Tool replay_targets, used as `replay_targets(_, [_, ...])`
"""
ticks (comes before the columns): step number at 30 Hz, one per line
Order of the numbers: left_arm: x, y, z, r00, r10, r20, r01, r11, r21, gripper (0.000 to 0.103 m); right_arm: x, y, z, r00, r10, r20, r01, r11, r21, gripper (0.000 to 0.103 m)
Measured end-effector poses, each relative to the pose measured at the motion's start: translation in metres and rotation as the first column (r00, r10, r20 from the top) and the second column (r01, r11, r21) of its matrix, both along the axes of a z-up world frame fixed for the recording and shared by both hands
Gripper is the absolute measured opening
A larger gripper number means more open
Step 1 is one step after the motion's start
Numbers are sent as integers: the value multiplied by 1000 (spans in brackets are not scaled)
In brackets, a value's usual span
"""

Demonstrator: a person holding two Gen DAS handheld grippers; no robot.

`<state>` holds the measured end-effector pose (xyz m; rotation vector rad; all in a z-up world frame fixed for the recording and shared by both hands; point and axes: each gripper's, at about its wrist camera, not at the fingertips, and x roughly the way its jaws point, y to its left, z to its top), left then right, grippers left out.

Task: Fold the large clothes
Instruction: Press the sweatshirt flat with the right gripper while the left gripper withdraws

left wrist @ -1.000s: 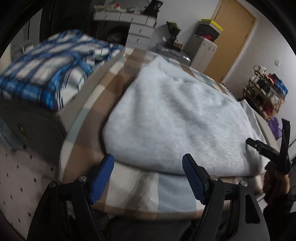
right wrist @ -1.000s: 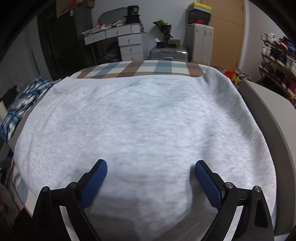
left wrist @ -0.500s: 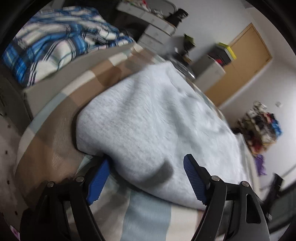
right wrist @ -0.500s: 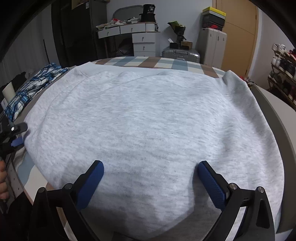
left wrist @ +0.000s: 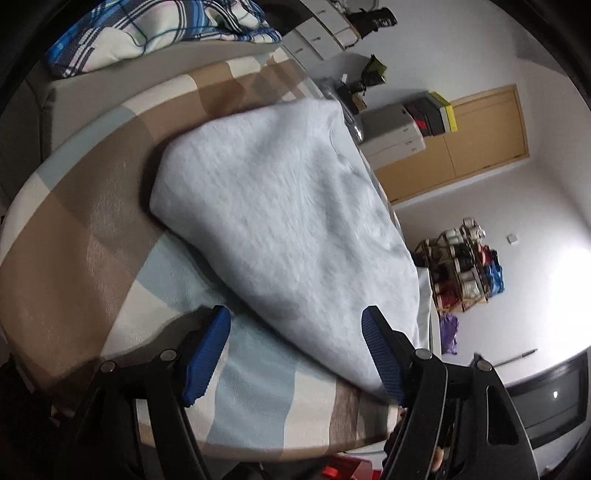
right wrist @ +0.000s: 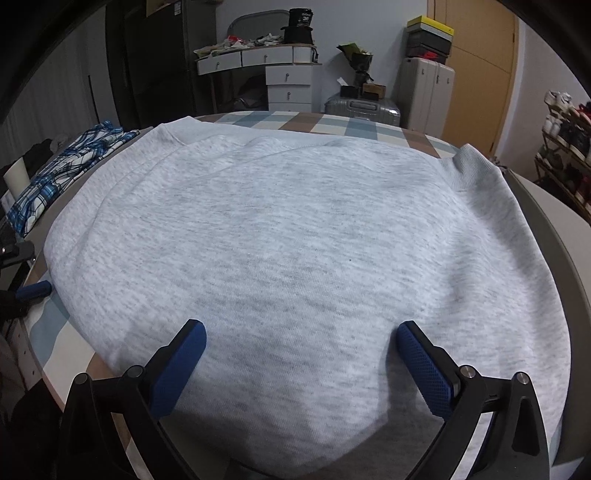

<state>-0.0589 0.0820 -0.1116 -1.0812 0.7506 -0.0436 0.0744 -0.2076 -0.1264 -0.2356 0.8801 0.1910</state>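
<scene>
A light grey sweatshirt (right wrist: 295,221) lies spread flat on the bed's checked cover (right wrist: 332,123), its ribbed hem at the far right. My right gripper (right wrist: 300,326) hovers low over the near part of it, open wide, with only fabric below the pads. In the left wrist view the sweatshirt (left wrist: 277,206) shows a folded left edge. My left gripper (left wrist: 295,314) is at its near corner, tilted, its jaws closing; the fabric's edge lies between them and the pads do not press on it. One blue pad (right wrist: 33,290) of that gripper shows at the left edge of the right wrist view.
A blue plaid garment (left wrist: 147,29) is piled on the grey bed frame at the left (right wrist: 66,166). Beyond the bed stand white drawers (right wrist: 288,79), a silver suitcase (right wrist: 362,107) and a wooden door (right wrist: 480,74). A shoe rack (left wrist: 465,269) lines the right wall.
The left view has rolled and dropped closer to the sweatshirt's near corner, with the fabric edge now between its fingers. The right gripper's jaws have widened slightly; it has stayed in place.
</scene>
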Motion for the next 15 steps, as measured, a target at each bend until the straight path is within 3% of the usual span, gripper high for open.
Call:
replay_targets(3, [2,2,3,996,86,3,-86,996,34,69,-1,1,0,1000,3,0,-3,1000,-2,103])
replay_targets(5, [1,-1,10,987,157,-20,-153,979,136,69,-2,0,0,1000,4,0,-4,1000,-2,103])
replay_targets(6, [-2,-5,13,982,188,-32,-179,967,183,69,-2,0,0,1000,4,1,-4,1000,-1,103])
replay_targets(8, [-13,-8,22,964,266,-25,-245,917,314,69,-2,-1,0,1000,5,1,-5,1000,0,103])
replay_targets(10, [-13,-3,16,968,250,-36,-226,919,324,69,-1,-1,-1,1000,7,3,-7,1000,4,103])
replay_targets(13, [-7,5,12,975,221,-23,-207,942,265,70,-1,-2,-1,1000,8,5,-8,1000,5,103])
replay_targets(15, [0,5,10,977,215,-19,-201,938,282,70,-2,-2,-1,1000,9,5,-9,1000,6,103])
